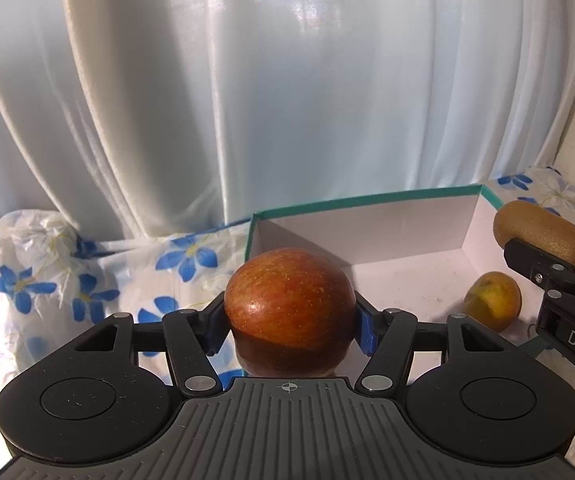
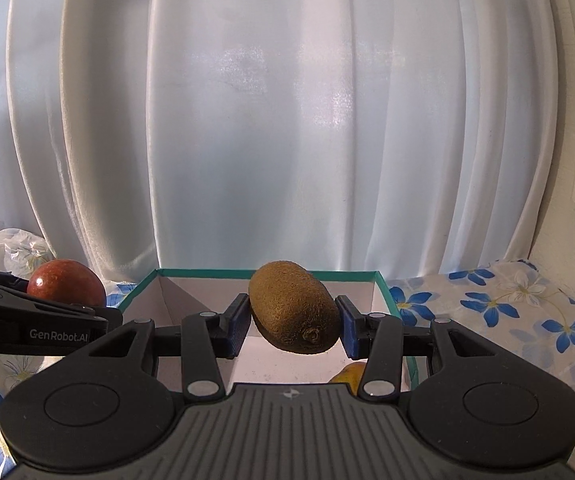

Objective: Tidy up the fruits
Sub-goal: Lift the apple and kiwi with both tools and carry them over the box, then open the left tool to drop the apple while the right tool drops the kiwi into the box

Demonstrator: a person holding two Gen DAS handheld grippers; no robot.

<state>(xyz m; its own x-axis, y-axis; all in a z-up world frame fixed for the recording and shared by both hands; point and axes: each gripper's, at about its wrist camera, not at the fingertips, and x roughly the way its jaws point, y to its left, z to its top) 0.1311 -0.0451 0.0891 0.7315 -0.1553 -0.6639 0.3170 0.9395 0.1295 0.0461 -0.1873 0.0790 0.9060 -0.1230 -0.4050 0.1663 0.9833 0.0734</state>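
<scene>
Left wrist view: left gripper (image 1: 290, 314) clamps a round red apple (image 1: 289, 300); right gripper (image 2: 292, 320) pinches a fuzzy brown kiwi (image 2: 293, 312), narrower.

Both hand-held grippers (image 1: 290, 320) (image 2: 293, 328) clamped, loaded.

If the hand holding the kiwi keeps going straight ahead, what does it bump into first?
Probably the box: the right gripper, shut on the kiwi, points slightly down toward its white inside. Depth is unclear.
</scene>
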